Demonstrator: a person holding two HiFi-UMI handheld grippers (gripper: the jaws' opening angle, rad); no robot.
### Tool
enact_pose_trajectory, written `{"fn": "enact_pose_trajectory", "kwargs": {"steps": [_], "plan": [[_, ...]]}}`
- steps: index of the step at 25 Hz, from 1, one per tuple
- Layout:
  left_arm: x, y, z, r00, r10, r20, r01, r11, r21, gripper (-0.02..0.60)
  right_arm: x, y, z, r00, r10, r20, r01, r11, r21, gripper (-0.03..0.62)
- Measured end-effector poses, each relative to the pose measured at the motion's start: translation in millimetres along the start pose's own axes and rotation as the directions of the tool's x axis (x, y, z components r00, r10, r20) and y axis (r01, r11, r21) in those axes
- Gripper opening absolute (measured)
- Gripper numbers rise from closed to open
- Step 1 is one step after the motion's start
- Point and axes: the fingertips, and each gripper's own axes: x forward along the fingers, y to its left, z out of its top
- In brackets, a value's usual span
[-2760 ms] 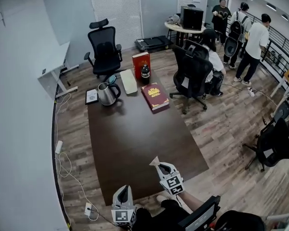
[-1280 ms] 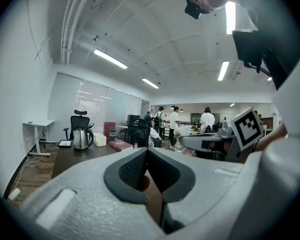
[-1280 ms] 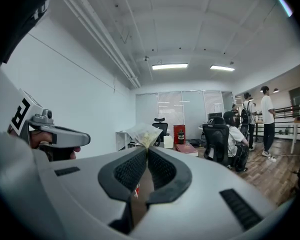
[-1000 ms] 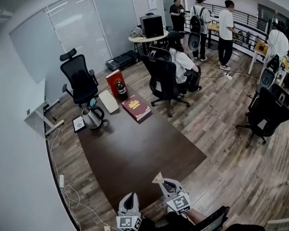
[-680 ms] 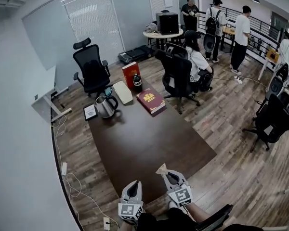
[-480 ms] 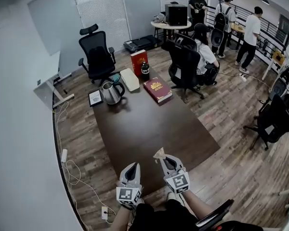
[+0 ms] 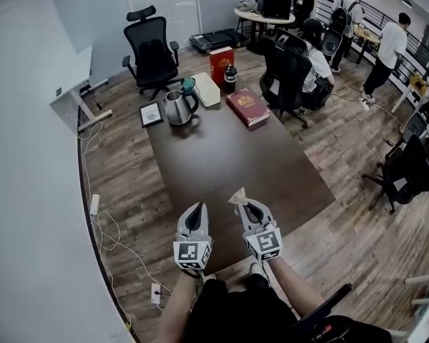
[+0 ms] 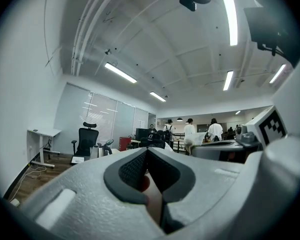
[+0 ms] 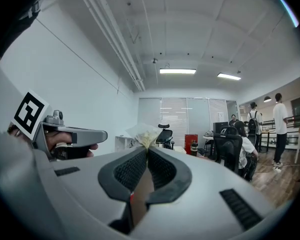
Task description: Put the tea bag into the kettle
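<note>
Okay, right gripper (image 7: 245, 203) fingers pinch the tea bag (image 7: 237, 196); my left gripper (image 7: 196, 208) is closed, empty; kettle (image 7: 176, 108) at eleven o'clock on the bench (image 7: 222, 152).

We see only the pale crumpled paper tea bag's (image 9: 144, 133) tip; the rest hides between the right gripper's (image 9: 147, 150) jaws; the silver steel kettle's (image 7: 177, 108) mouth, at eleven o'clock, is too small to tell.
</note>
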Motion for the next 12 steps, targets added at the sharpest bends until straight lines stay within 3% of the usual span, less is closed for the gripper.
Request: {"fn": "enact_pose_trajectory", "kwargs": {"steps": [7,12], "plan": [[-5,36,5,1.0,-0.018,0.004,0.017,1.0,0.005,-0.003,12,31,11,0.998,-0.067,0.021,0.068,0.998,-0.007,0.017],[-6,58,9,0.999,0.031,0.022,-0.032,0.998,0.057,-0.003,22,42,15,0.993,-0.113,0.029,0.112,0.994,0.013,0.017]]}}
